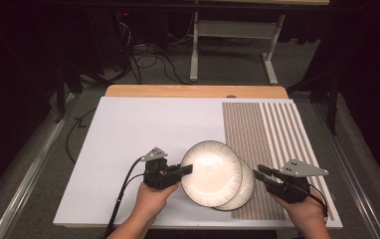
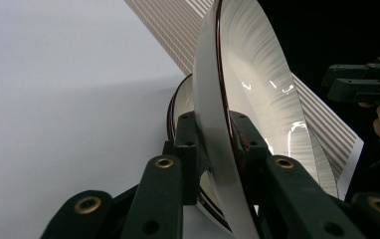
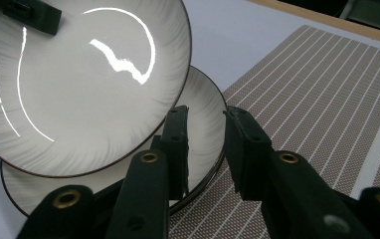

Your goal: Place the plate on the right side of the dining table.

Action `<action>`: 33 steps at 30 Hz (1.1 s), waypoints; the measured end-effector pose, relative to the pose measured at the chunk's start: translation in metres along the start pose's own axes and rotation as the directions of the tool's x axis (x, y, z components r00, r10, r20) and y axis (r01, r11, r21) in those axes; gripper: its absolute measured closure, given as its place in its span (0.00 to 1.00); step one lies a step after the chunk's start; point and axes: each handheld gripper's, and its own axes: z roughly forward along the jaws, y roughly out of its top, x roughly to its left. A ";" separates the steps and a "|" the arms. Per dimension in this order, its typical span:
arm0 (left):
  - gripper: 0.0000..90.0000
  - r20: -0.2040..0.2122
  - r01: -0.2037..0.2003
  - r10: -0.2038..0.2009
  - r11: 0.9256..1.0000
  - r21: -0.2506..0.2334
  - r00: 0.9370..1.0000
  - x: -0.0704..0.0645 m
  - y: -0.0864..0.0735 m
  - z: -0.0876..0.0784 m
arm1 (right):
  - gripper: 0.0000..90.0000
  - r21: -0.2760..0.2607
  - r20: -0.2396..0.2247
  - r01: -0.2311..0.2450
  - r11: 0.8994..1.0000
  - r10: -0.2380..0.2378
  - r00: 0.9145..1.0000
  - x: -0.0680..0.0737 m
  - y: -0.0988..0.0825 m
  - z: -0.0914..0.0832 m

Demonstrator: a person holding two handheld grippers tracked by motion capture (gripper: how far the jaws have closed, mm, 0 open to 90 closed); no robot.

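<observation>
Top plate (image 1: 211, 173): I'm pinching its rim with the left gripper (image 1: 185, 170); right gripper (image 1: 258, 173) gaping, empty; a slip risks cracking the lower plate (image 1: 245, 191).

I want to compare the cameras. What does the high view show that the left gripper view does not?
High view alone: the floor with cables, a metal stand, the table's wooden edge, both forearms and the left gripper from outside.

Left gripper view alone: its jaws pinching the upper plate's rim, seen edge-on.

Both: upper plate lifted over the lower plate, striped mat, white sheet, right gripper.
</observation>
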 end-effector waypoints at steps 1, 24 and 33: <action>0.86 -0.002 -0.004 0.004 1.000 -0.006 1.000 0.000 0.000 -0.001 | 0.79 -0.007 0.002 -0.005 1.000 0.005 1.000 -0.002 0.000 -0.002; 0.89 -0.111 -0.296 0.278 0.935 -0.197 0.954 -0.004 0.004 -0.034 | 0.18 -0.170 0.134 -0.072 0.983 0.095 0.986 -0.022 -0.006 -0.030; 0.88 -0.133 -0.385 0.362 0.894 -0.230 0.922 -0.004 -0.002 -0.045 | 0.01 -0.189 0.117 -0.083 0.979 0.106 0.987 -0.018 -0.007 -0.029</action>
